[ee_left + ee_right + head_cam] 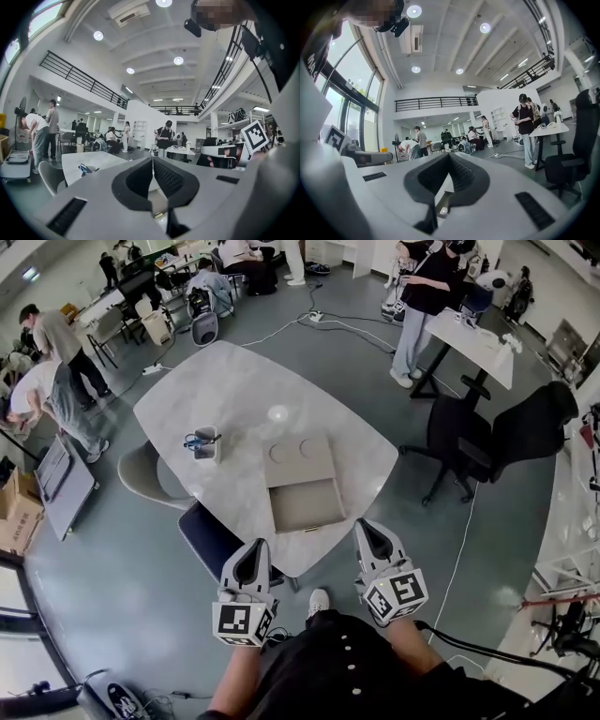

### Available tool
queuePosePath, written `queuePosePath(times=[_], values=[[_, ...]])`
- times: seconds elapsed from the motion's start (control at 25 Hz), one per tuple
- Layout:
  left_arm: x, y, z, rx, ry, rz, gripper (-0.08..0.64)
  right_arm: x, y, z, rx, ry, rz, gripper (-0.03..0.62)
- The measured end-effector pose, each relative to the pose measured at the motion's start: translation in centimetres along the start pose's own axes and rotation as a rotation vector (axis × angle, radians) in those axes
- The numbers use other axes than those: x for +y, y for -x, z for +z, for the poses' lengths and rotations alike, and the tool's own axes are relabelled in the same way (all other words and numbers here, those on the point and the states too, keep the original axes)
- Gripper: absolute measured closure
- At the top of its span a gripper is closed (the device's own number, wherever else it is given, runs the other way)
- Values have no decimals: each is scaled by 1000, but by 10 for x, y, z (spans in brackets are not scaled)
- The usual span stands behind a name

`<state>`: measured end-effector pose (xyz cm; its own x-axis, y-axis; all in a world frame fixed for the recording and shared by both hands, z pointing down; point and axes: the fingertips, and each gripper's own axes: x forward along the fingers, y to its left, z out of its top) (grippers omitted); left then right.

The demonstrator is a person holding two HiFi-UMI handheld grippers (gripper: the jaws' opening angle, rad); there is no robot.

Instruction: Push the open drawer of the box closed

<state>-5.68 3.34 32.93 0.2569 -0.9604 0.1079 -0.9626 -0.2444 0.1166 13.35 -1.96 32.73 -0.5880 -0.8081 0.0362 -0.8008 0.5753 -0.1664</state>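
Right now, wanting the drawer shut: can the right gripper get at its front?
Probably yes. The right gripper sits just right of the open drawer at its front end, jaws together, and nothing lies between them.

The table (234,390) has a pale, marble-veined top, smooth, with a soft sheen that catches a ceiling light. The box (298,463) and its drawer (305,504) are a plain, smooth, matt beige; whether card or plastic cannot be told. The left gripper (251,547) and the right gripper (366,526) have matt light-grey plastic shells, and their fingers (169,176) carry black ribbed pads that look rubbery. The floor (141,554) is smooth grey-green and faintly glossy.
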Motion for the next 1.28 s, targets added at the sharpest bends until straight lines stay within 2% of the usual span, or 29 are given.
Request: queuePosePath(times=[0.16,0.36,0.64,0.8,0.92,1.08,1.28], values=[[5,-9,2,7,-1,40,542,-8,-19,-5,22,-26,36,595],[13,-19,-3,30,-7,52,543,-15,-40,-15,38,-73,43,595],[30,-34,-2,36,-4,22,543,-15,-64,-26,68,-132,18,595],[39,-47,-2,48,-18,-17,542,-19,-78,-41,93,-209,-20,595],[42,-58,-2,56,-27,-51,543,-27,-85,-61,120,-306,-58,595],[45,-67,-10,77,-29,-91,543,-36,-90,-102,186,-469,-132,594],[46,-72,-33,122,4,-132,542,-40,-89,-156,265,-609,-206,594]])
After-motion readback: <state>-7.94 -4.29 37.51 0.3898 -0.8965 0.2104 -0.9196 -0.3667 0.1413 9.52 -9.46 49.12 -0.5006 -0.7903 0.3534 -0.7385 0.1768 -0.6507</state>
